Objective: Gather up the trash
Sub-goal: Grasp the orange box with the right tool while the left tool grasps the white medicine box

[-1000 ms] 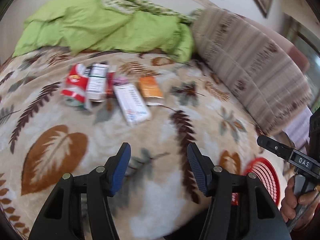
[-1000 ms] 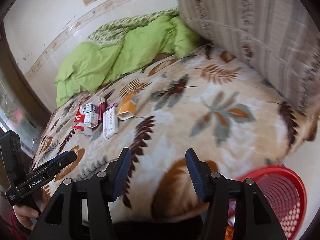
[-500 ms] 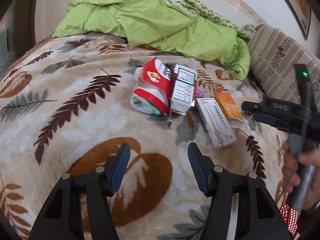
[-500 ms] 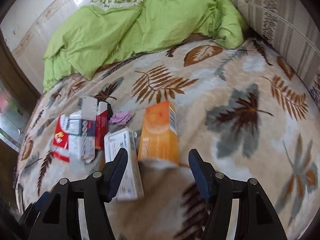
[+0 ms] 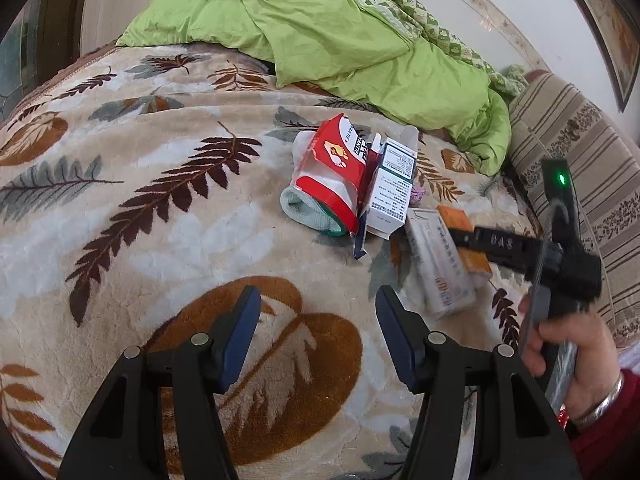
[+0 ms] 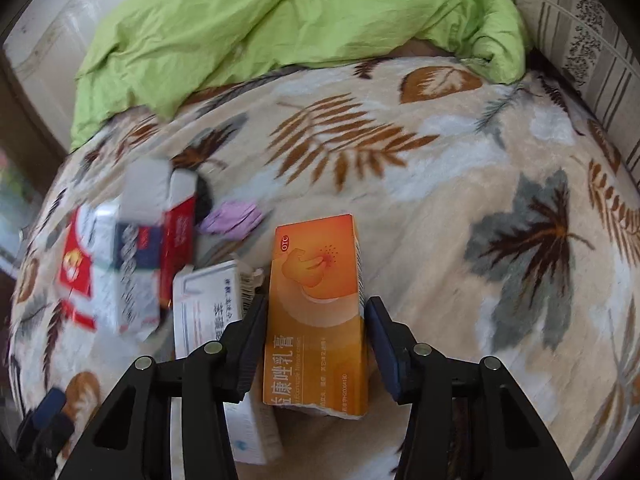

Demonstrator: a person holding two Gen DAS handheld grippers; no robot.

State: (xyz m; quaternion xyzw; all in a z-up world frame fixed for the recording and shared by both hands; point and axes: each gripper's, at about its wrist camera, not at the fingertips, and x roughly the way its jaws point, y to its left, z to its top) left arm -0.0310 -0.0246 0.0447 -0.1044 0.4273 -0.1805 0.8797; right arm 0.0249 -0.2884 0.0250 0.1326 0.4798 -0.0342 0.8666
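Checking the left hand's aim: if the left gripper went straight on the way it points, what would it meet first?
Probably just the leaf-print blanket: the left gripper hangs open over bare fabric. The red-and-white package lies further on and slightly right, though depth is unclear.

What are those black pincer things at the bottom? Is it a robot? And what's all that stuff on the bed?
No robot: a person holds a claw tool in each hand, each with a camera looking along its fingers. One picture comes from the left claw, open and empty over the leafy blanket; it also shows the hand gripping the other tool. The other comes from the right claw, whose jaws have just been closing around an orange box; whether they squeeze it yet is unclear. Nearby lie a white box and a red packet.
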